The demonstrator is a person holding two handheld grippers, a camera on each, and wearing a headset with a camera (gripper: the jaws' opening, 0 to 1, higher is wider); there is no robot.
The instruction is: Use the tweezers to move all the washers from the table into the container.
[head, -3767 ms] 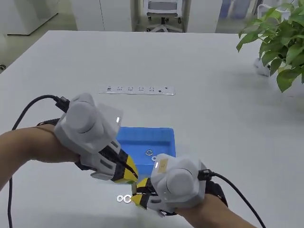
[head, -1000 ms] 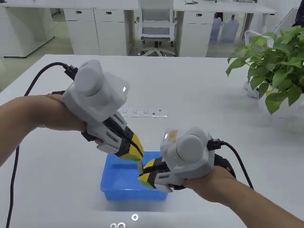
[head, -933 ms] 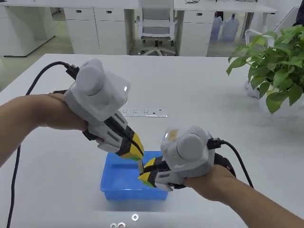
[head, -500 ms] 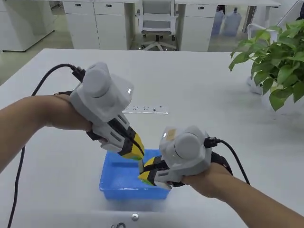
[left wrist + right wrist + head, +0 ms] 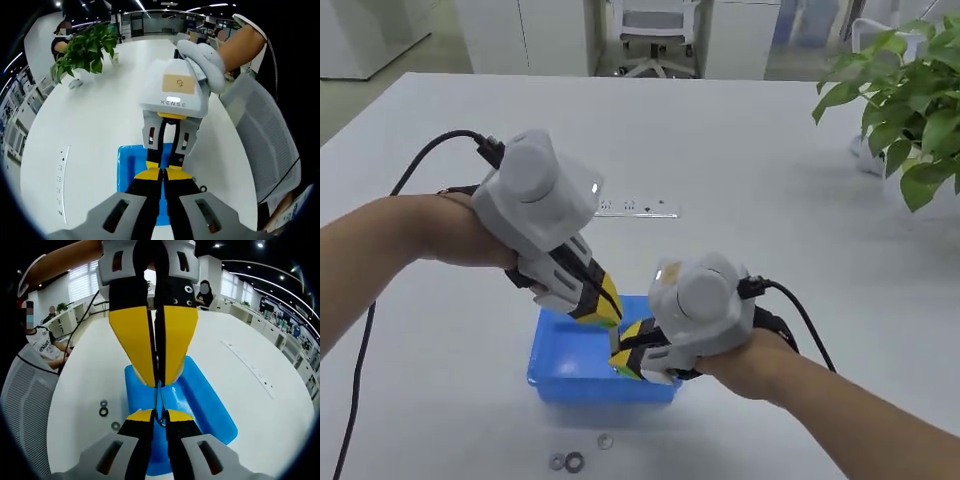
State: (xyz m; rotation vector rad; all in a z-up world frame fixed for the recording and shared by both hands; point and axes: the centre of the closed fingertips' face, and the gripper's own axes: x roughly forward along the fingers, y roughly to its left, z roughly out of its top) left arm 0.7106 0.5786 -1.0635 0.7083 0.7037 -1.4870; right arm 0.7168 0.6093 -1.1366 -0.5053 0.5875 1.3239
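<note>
Both grippers meet tip to tip above the blue container [image 5: 552, 368]. My left gripper [image 5: 607, 312] reaches down from the left and my right gripper [image 5: 623, 366] comes in from the right. In the right gripper view the thin metal tweezers [image 5: 158, 397] run from the left gripper [image 5: 158, 381] into the right gripper [image 5: 160, 416]; both are shut on them. A small ring seems to hang at the tweezers' tip, over the container [image 5: 210, 410]. Three washers [image 5: 574, 462] lie on the white table just in front of the container, and the right gripper view has these washers [image 5: 103, 411] too.
A white power strip [image 5: 635, 208] lies on the table beyond the container. A potted plant [image 5: 910, 120] stands at the far right. A black cable [image 5: 410, 185] trails off my left gripper. Office chairs and people are around the table.
Since 3.8 s ago both grippers rose from the washers at the table's front and moved over the container. In the last second they hold nearly still; mostly the head camera shifted.
</note>
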